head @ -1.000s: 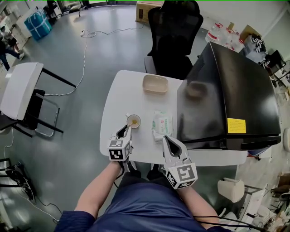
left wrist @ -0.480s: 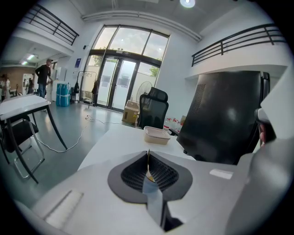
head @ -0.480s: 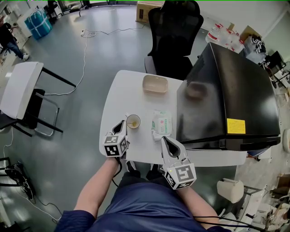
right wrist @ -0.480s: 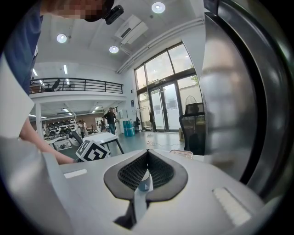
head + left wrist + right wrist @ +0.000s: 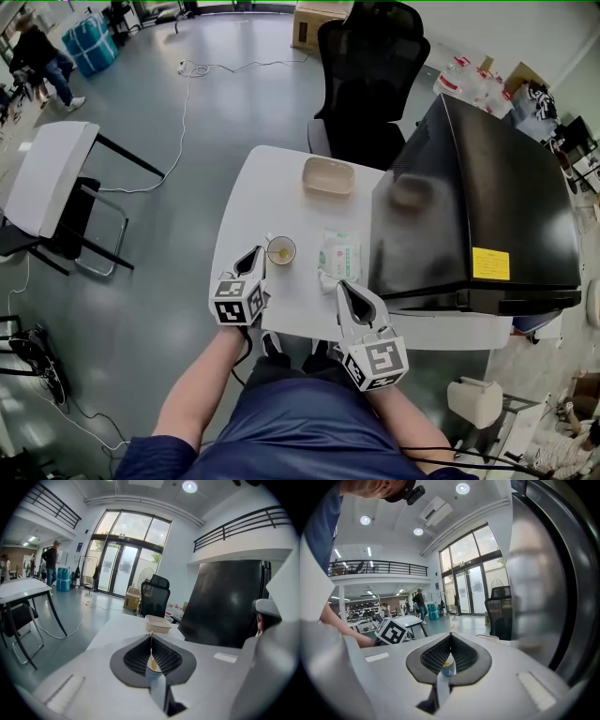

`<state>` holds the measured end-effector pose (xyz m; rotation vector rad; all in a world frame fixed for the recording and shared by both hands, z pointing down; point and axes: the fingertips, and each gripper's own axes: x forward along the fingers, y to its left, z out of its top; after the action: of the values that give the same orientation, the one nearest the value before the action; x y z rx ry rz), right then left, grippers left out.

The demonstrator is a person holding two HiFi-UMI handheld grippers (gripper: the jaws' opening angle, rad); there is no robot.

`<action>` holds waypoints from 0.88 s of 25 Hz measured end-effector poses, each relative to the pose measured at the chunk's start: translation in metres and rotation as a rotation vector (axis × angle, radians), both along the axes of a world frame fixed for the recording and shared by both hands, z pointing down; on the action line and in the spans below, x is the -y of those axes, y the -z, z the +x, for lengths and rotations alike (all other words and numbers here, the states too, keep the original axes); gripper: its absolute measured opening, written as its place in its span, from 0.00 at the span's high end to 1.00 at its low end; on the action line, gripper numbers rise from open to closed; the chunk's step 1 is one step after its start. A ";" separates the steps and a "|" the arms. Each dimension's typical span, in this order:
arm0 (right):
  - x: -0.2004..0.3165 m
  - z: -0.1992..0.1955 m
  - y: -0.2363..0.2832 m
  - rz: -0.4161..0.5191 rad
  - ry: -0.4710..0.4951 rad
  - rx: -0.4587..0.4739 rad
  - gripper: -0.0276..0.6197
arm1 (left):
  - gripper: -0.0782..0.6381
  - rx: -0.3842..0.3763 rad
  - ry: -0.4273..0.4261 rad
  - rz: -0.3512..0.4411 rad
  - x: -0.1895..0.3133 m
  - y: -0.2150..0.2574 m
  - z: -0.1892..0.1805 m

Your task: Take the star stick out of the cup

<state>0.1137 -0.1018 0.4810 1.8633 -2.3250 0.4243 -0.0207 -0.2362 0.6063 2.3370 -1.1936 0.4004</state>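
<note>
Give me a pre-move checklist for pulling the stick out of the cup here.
1. Stick standing in the cup: ok.
2. Left gripper lined up on the cup: ok, centred in its view.
3. Left jaws apart to take the stick: not ok, together.
4. Left gripper at the stick: not ok, short of the cup.
5. Right gripper out of the way: ok, shut, near the table edge.

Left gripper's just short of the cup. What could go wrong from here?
Left gripper has its jaws together; advancing like that would likely shove the cup rather than take the star stick. Nothing steadies the cup: the right gripper sits apart, so a pull could tip it.
</note>
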 end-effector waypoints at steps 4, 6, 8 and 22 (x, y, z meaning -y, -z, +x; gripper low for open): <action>0.003 -0.001 0.002 0.009 0.012 0.002 0.95 | 0.88 -0.021 0.012 0.016 -0.002 0.012 -0.006; 0.004 -0.002 0.003 0.013 0.021 0.002 0.95 | 0.88 -0.031 0.018 0.021 -0.003 0.017 -0.009; 0.006 -0.005 0.004 0.016 0.031 0.002 0.95 | 0.88 -0.047 0.022 0.024 -0.005 0.023 -0.012; 0.026 -0.016 0.018 0.050 0.090 0.003 0.95 | 0.88 -0.162 0.047 0.103 -0.016 0.097 -0.030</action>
<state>0.0975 -0.1283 0.4628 1.7722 -2.4314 0.3610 -0.0509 -0.2201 0.5098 2.3717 -1.2133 0.1336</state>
